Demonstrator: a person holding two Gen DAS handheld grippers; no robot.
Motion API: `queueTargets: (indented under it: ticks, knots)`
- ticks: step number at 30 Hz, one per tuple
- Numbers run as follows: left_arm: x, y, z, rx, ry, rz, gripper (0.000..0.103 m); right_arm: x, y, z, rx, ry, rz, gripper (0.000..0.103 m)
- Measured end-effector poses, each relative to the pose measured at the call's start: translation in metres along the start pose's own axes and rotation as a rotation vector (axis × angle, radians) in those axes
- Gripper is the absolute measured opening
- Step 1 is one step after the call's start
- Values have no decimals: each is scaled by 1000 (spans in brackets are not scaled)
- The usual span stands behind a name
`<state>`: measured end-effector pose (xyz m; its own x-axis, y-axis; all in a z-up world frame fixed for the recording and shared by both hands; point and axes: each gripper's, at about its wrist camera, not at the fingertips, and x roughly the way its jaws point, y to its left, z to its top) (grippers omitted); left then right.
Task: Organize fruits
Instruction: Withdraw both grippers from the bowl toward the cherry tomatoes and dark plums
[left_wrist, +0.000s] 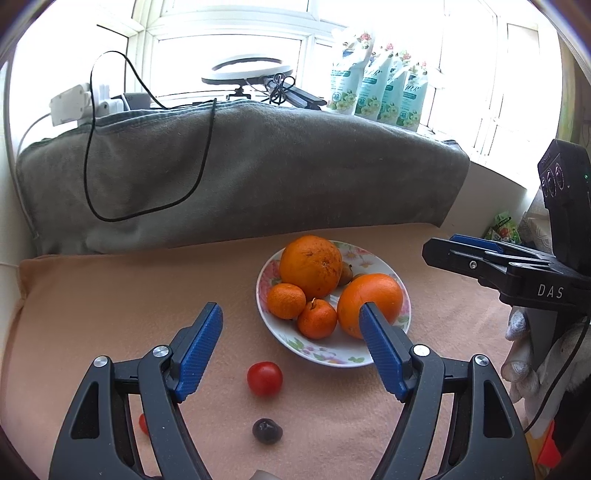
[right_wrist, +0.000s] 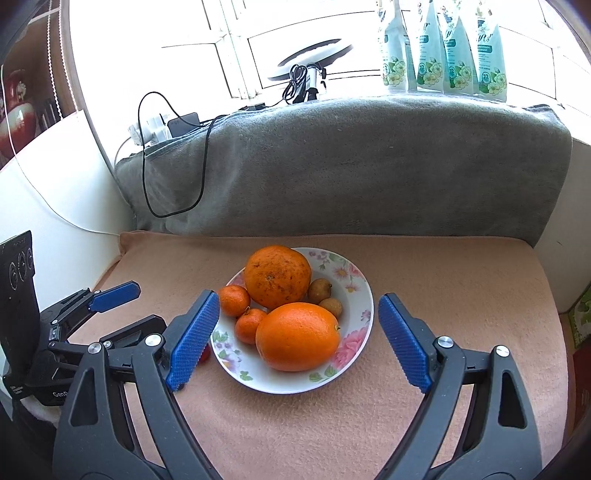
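Left hand-held gripper (left_wrist: 291, 321): jaws spread wide, nothing between the pads. Right hand-held gripper (right_wrist: 297, 314): same, spread and empty, framing the floral plate (right_wrist: 354, 295) from the near side.

Plate sits mid-cloth on the desk (right_wrist: 461, 295) and holds 2 large oranges, 2 small mandarins and 2 small brownish fruits.

Loose fruit, all off the plate on its near-left side: red tomato (left_wrist: 265, 378) just beside the plate rim, dark plum-like fruit (left_wrist: 267, 431) nearer the camera, and 1 more red bit (left_wrist: 143, 424) half hidden behind the left finger.

Key relation: tomato lies straight ahead and below the left gripper, between its fingers' lines. It's round, so no long axis to align. Left is clearly nearer; right only sees a red sliver (right_wrist: 205, 352) behind its left pad. My call: left takes it.

Writing: "DAS" on the right gripper body (left_wrist: 550, 291); "72" on the refill pouches (right_wrist: 443, 55) at the window; the rest is unreadable.
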<state>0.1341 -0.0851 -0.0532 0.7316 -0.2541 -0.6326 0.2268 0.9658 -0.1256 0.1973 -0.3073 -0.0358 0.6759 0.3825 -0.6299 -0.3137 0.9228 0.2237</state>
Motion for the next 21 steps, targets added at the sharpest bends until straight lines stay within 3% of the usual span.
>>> queueTargets:
  ticks: [21]
  knots:
    - [-34, 16, -13, -32, -39, 44, 76, -33, 42, -17, -73, -76, 3, 90]
